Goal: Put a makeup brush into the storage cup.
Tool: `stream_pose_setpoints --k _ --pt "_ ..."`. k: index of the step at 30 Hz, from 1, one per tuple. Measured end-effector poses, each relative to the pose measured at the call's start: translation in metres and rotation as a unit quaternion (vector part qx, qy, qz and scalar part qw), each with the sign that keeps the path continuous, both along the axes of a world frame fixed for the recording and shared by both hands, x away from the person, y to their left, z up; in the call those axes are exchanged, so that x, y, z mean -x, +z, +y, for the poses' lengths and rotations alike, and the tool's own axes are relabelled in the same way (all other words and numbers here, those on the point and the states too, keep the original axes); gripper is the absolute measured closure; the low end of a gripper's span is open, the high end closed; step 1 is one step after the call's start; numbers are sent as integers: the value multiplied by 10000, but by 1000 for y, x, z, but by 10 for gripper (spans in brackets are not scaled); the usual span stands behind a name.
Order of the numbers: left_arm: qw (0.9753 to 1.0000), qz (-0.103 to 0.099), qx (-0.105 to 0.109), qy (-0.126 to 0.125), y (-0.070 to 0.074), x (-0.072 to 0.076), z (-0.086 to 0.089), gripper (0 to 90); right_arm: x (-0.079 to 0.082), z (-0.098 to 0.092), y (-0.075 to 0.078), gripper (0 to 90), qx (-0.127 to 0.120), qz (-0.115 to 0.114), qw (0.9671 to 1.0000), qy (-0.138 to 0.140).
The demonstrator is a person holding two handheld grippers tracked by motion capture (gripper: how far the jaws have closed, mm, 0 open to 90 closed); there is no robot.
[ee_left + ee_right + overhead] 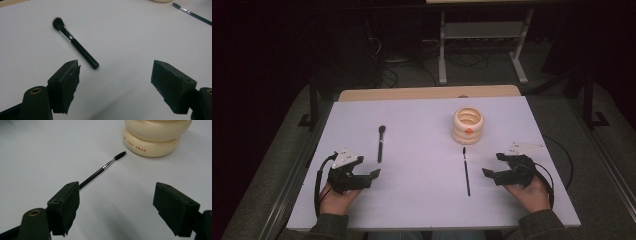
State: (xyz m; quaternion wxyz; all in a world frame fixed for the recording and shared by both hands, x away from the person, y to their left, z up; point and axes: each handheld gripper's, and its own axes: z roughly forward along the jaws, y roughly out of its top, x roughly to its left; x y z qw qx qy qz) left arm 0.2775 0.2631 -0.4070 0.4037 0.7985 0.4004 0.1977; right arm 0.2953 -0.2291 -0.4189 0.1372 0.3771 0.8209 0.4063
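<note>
two brushes lie on the pale counter, one before each hand. the left hand-held gripper rests near the front left of the counter with its jaws spread wide and nothing between them. just beyond it lies a powder brush, a short black handle with a silver ferrule and a dark fluffy head, its head pointing away from the person; in the left gripper view the powder brush lies at a slant with its handle end close to the left jaw, apart from it.

the right hand-held gripper sits near the front right, jaws likewise wide apart and holding nothing. beside it, toward the middle of the counter, lies a thin spoolie brush (a long black handle with a small bristled tip), running roughly front to back. in the right gripper view the spoolie brush passes behind the left jaw, and its bristled tip points at a cream ribbed holder with small lettering on its lowest ring. from the high view that cream ribbed holder stands upright toward the back right of the counter, open at the top, with a small orange mark on its front; the spoolie's tip ends just short of it.

a cable trails from each hand-held gripper, and each carries a grey three-cornered plate on top.
</note>
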Motion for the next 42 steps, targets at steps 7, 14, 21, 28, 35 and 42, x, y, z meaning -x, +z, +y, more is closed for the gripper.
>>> stream_pose_setpoints --k 7,14,21,28,35,42 --pt "10000 27 48 -19 -1 0 -1 222 3 0 2 202 -47 -33 10000 -24" --pt "10000 43 12 -37 0 -1 -1 229 4 1 4 202 1 -81 10000 -8" --pt "10000 55 -17 -40 0 -2 -2 231 5 1 5 197 -21 -104 9999 -29" --pt "9999 154 41 6 2 -3 -4 232 6 2 6 196 -16 -109 9999 -46" --pt "9996 285 -22 67 10 -17 -7 260 5 5 5 196 63 -126 9999 -26" --pt "9981 561 3 259 16 -41 -6 286 5 4 6 196 42 -144 9999 -13"
